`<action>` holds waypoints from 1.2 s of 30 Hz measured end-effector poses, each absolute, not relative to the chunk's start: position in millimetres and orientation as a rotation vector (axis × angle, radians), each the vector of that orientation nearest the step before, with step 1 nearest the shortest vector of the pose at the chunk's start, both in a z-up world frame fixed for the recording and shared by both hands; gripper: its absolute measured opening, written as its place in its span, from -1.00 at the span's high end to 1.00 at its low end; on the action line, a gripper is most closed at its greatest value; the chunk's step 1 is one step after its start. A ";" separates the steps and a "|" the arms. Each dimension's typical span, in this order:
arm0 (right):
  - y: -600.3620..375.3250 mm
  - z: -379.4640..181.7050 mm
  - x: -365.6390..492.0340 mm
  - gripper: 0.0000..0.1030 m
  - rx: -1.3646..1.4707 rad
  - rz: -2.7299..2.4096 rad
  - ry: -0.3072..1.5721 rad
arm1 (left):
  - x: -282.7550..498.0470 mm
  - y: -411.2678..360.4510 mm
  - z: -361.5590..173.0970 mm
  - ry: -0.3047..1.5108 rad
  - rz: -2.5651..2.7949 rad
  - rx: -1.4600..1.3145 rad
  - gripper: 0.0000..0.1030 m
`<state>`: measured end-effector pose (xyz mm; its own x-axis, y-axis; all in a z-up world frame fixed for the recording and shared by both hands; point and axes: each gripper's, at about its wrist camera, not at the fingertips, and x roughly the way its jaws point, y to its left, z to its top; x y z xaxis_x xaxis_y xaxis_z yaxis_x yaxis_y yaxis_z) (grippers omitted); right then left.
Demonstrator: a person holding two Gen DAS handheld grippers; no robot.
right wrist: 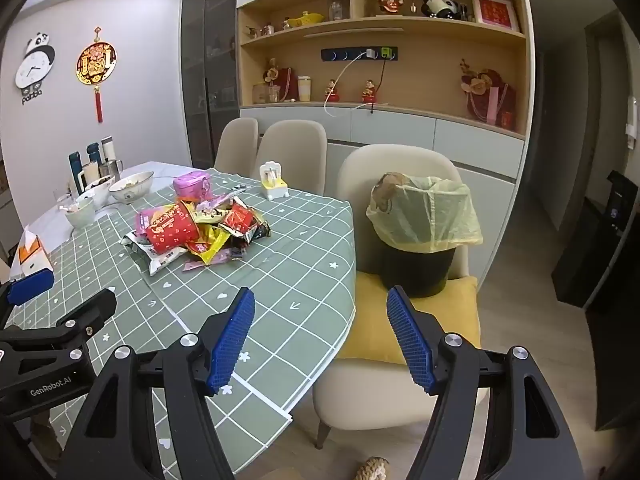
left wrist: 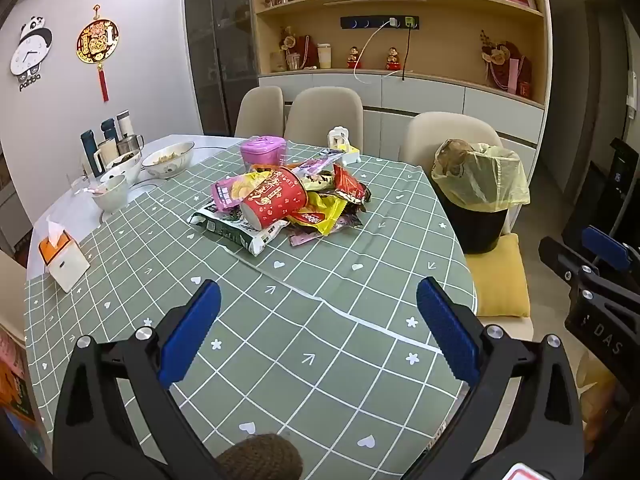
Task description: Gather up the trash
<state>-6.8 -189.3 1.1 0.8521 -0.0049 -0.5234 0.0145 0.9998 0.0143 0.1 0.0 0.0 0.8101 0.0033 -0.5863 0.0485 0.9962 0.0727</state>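
Observation:
A pile of trash (left wrist: 288, 204) lies on the green checked tablecloth (left wrist: 304, 320): a red paper cup (left wrist: 276, 202) on its side and several snack wrappers. The pile shows in the right wrist view (right wrist: 196, 232) too. A black bin with a yellow liner (left wrist: 478, 196) stands on a yellow cushion on a chair at the table's right; it also shows in the right wrist view (right wrist: 420, 236). My left gripper (left wrist: 318, 316) is open and empty above the near tablecloth. My right gripper (right wrist: 320, 324) is open and empty over the table's edge, near the bin.
A tissue box (left wrist: 64, 258) sits at the left edge. Bowls (left wrist: 168, 158), cups and flasks stand at the back left. A purple box (left wrist: 262, 152) and a white holder (left wrist: 342, 144) stand behind the pile. Beige chairs (left wrist: 324, 114) ring the table.

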 end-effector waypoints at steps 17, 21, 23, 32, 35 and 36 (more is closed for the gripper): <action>-190.9 0.6 -8.9 -0.26 0.011 -0.009 0.549 | -3.4 -0.9 8.2 0.617 -0.031 0.082 -0.82; -189.4 0.7 -8.4 -0.26 0.012 -0.013 0.548 | -5.5 -0.2 9.7 0.610 -0.036 0.083 -0.82; -190.8 1.8 -8.3 -0.26 0.014 -0.014 0.548 | -5.2 -2.2 7.9 0.604 -0.038 0.082 -0.82; -196.6 4.7 -10.8 -0.26 0.025 -0.021 0.548 | -4.3 -5.0 6.0 0.603 -0.046 0.084 -0.82; -198.4 4.2 -10.6 -0.26 0.029 -0.022 0.550 | -3.8 -6.3 5.8 0.604 -0.046 0.085 -0.82; -199.3 3.5 -10.8 -0.26 0.031 -0.022 0.551 | -3.6 -6.9 5.7 0.603 -0.046 0.087 -0.82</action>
<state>-10.8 -199.3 3.5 0.8518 -0.0126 -0.5238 0.0294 0.9993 0.0239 -3.6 -6.9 5.7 0.8226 -0.0180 -0.5683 0.0686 0.9953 0.0678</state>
